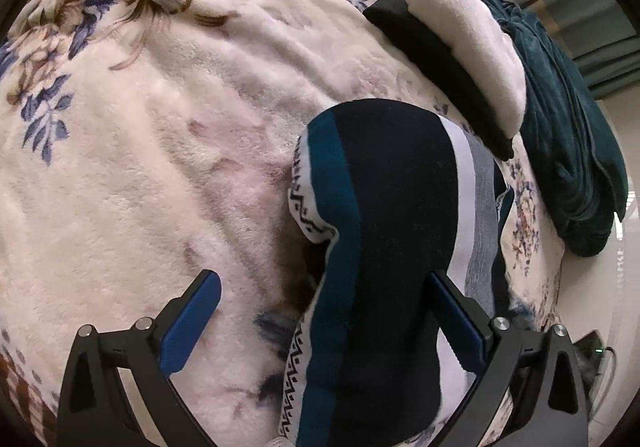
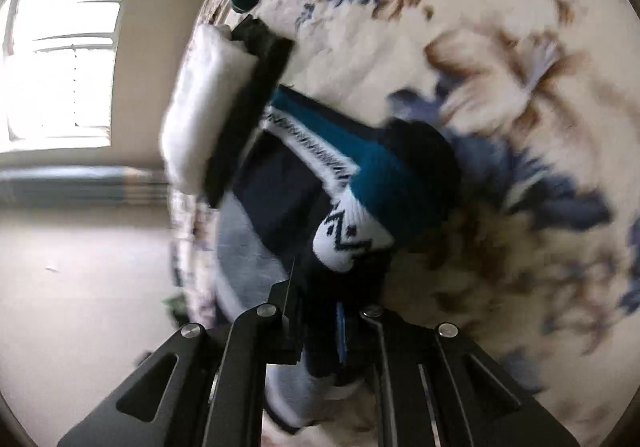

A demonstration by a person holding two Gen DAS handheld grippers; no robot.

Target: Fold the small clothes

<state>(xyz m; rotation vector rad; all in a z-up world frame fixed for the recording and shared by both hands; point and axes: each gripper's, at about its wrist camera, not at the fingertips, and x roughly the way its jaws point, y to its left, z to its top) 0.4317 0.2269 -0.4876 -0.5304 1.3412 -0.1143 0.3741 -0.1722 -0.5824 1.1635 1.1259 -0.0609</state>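
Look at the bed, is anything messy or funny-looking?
Yes. The striped sock lies bunched and crooked on the flowery blanket. The right tongs pinch one end. A teal cloth droops in a crumpled heap off the bed's edge.

Both tongs, left tongs (image 1: 320, 321) and right tongs (image 2: 318, 321), have black arms, silver screws and blue pads.
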